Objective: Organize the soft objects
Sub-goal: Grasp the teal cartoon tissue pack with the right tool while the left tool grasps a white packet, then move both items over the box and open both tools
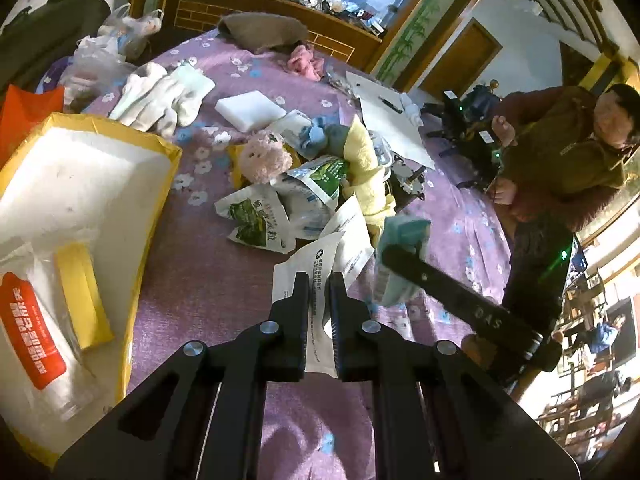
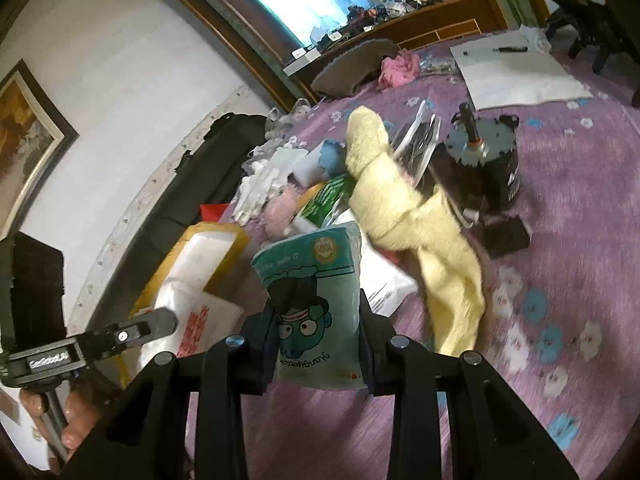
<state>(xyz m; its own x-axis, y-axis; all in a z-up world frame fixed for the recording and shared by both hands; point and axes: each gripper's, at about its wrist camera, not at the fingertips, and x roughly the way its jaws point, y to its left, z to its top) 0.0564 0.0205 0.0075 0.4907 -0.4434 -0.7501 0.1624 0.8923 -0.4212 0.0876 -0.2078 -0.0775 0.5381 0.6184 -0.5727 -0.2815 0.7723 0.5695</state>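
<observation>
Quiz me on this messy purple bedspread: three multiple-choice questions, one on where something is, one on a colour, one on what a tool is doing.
1. Where does the yellow rectangular sponge block lie?
A. inside the yellow-edged white foam box
B. on the white paper sheet
C. under the pink plush toy

2. What colour is the long twisted terry towel?
A. orange
B. pale yellow
C. dark green

3. What is the right gripper doing?
A. hanging open and empty
B. pressing a black marker
C. holding a teal cartoon-printed soft pack between its fingers

Answers: 1 A, the block rests on the box's white floor. 2 B, it shows pale yellow in both views. 3 C, the pack sits clamped between the two fingers.
</observation>
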